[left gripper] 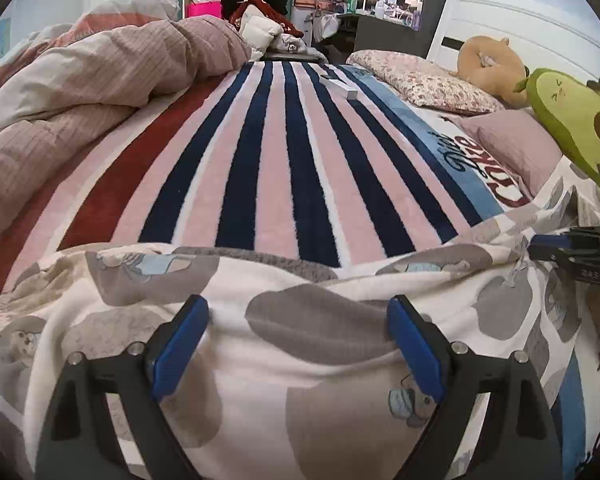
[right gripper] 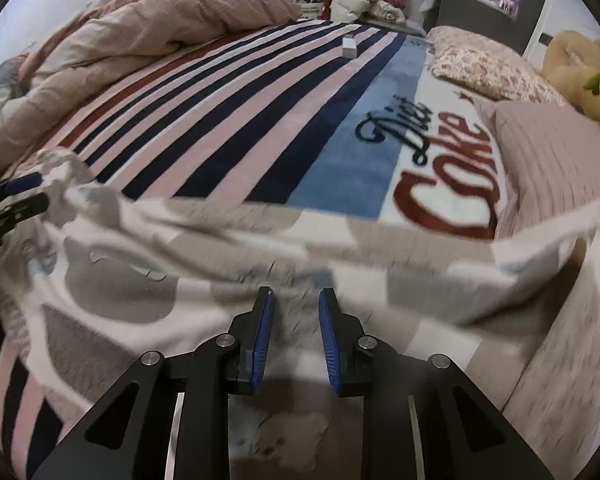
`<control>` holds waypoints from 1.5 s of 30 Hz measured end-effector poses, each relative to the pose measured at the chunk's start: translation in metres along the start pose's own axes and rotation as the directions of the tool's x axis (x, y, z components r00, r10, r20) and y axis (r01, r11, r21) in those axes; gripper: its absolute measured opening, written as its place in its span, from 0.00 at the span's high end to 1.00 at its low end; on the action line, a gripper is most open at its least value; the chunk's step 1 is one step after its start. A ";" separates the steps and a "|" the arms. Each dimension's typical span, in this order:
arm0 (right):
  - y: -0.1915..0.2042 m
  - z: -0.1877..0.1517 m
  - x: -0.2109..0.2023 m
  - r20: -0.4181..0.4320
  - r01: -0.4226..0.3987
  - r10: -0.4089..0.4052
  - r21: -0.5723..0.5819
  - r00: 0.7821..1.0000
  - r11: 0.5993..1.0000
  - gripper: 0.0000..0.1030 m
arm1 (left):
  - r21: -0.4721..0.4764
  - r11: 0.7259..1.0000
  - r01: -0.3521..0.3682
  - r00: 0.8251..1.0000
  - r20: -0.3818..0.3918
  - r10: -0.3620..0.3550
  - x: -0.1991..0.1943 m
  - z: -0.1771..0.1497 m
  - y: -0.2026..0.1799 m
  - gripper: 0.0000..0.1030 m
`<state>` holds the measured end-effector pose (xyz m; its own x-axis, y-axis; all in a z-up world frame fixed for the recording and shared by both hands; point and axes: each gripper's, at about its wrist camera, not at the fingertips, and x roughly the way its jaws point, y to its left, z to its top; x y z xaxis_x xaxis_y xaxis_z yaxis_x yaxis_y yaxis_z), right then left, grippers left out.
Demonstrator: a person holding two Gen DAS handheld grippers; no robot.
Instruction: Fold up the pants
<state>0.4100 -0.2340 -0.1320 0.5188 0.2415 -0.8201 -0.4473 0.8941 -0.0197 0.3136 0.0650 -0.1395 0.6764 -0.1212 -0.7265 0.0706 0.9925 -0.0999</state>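
The pants (left gripper: 300,360) are white fleece with grey and beige animal prints, lying across the near end of a striped blanket on the bed. My left gripper (left gripper: 296,316) is open wide just above the fabric. In the right wrist view the pants (right gripper: 140,280) spread below, blurred by motion. My right gripper (right gripper: 296,312) has its blue pads (right gripper: 327,344) a narrow gap apart over the fabric, holding nothing I can see. The right gripper also shows at the right edge of the left wrist view (left gripper: 540,246), its tips at a bunched fold of the pants.
A striped blanket (left gripper: 284,152) with "Diet Coke" lettering covers the bed. A crumpled beige duvet (left gripper: 100,80) lies left. Pillows (left gripper: 420,80), an avocado plush (left gripper: 572,120) and a tan plush (left gripper: 488,64) sit right. A small white box (left gripper: 340,88) lies far on the blanket.
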 end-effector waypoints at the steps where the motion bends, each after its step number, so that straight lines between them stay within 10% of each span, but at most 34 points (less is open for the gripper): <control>1: -0.001 0.003 0.002 0.007 0.037 -0.037 -0.004 0.999 0.999 0.83 | 0.002 1.000 -0.001 1.000 0.006 0.001 0.000 0.000 0.000 0.14; 6: -0.002 0.013 -0.004 0.049 -0.044 0.043 0.020 0.998 0.999 0.76 | -0.020 1.000 0.007 0.999 0.043 -0.007 -0.006 -0.003 0.005 0.14; 10: 0.031 0.007 -0.007 0.025 -0.100 0.103 -0.079 0.994 0.992 0.44 | -0.022 1.000 0.002 0.998 0.069 -0.001 -0.012 -0.002 0.006 0.14; 14: 0.053 0.006 0.008 -0.024 -0.048 0.044 -0.163 0.999 0.985 0.44 | -0.014 1.000 0.020 0.996 0.084 -0.019 -0.016 -0.002 0.004 0.14; 19: 0.056 0.007 0.020 0.013 0.151 -0.151 -0.204 0.988 0.967 0.39 | -0.002 1.000 0.015 0.995 0.094 -0.015 -0.017 -0.003 0.003 0.14; 23: 0.051 0.021 0.023 0.123 0.358 -0.338 -0.230 0.933 0.905 0.40 | -0.002 1.000 0.005 0.994 0.105 -0.004 -0.019 -0.003 0.003 0.14; 28: 0.036 0.043 0.010 0.229 0.431 -0.389 -0.176 0.893 0.885 0.45 | -0.008 1.000 -0.008 0.992 0.122 0.009 -0.023 -0.003 0.004 0.14; 34: 0.004 0.031 -0.027 0.131 0.327 -0.311 -0.128 0.941 0.936 0.43 | -0.007 1.000 -0.007 0.992 0.125 0.008 -0.024 -0.001 0.005 0.14; 41: -0.061 -0.009 -0.062 0.003 0.496 -0.501 -0.148 0.865 0.856 0.40 | 0.000 1.000 0.009 0.991 0.136 -0.009 -0.028 -0.002 0.001 0.14; 45: -0.072 -0.032 -0.073 -0.053 0.468 -0.480 -0.147 0.876 0.871 0.39 | -0.002 1.000 0.009 0.991 0.133 -0.009 -0.028 -0.003 0.001 0.14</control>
<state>0.3815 -0.3283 -0.0894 0.6302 -0.2374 -0.7393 -0.2538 0.8368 -0.4851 0.2925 0.0690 -0.1207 0.7673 -0.1270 -0.6286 0.0755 0.9913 -0.1081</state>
